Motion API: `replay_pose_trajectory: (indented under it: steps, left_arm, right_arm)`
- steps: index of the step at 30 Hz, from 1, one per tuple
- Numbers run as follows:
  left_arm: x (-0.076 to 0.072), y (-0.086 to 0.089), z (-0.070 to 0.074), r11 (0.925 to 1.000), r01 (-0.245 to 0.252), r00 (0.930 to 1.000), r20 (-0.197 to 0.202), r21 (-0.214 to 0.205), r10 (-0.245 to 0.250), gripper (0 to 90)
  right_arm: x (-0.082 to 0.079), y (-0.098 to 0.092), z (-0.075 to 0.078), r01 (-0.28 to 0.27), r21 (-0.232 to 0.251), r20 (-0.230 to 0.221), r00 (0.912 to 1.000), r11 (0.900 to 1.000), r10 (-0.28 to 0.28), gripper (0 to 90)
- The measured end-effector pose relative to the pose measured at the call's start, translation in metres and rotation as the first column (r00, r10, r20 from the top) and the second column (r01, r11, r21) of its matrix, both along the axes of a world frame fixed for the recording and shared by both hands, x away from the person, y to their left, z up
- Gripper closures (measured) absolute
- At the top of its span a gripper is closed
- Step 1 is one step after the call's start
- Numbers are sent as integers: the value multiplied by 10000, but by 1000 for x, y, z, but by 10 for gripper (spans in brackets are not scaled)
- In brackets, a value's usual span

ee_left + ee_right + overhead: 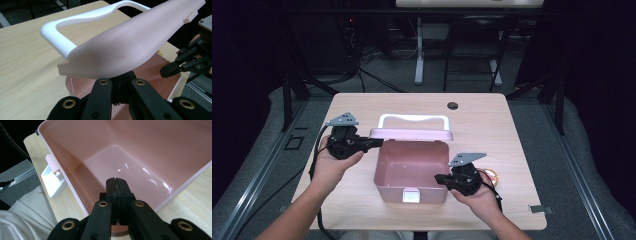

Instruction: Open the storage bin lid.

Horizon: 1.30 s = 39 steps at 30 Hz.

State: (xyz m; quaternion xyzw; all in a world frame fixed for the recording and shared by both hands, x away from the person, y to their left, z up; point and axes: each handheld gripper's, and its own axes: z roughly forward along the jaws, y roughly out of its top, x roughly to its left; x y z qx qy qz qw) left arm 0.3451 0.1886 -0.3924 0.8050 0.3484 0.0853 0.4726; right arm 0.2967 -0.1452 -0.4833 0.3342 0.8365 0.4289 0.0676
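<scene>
One pink box (411, 172), two grippers, one table (492, 125).

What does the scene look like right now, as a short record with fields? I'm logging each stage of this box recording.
box: pink box open, its inside bare, on the wooden table
lid: pink lid raised, white handle on top
latch: white latch on the box's front wall
left gripper: left gripper at the lid's left end, jaws closed
right gripper: right gripper closed on nothing, tips over the box's right rim
beside box: small orange-ringed item, too small to identify
</scene>
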Motion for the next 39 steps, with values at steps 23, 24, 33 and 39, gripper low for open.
replay_pose_trajectory:
  steps: [23,24,33,39]
  left_arm:
    - [6,0,5,9998,-177,9998,-14,2,177,900]
    - [6,0,5,9998,-176,9998,8,14,176,900]
    - [10,-1,7,9997,-235,9997,25,44,235,900]
    - [13,-3,10,9995,-322,9995,35,10,322,900]
  right_arm:
    - [-2,8,-7,-267,-186,-102,9996,9995,265,900]
    - [-1,8,-7,-282,-191,-98,9996,9994,280,900]
    - [-2,6,-6,-315,-189,-42,9995,9993,314,900]
    - [-2,5,-6,-305,-166,-35,9995,9994,305,900]
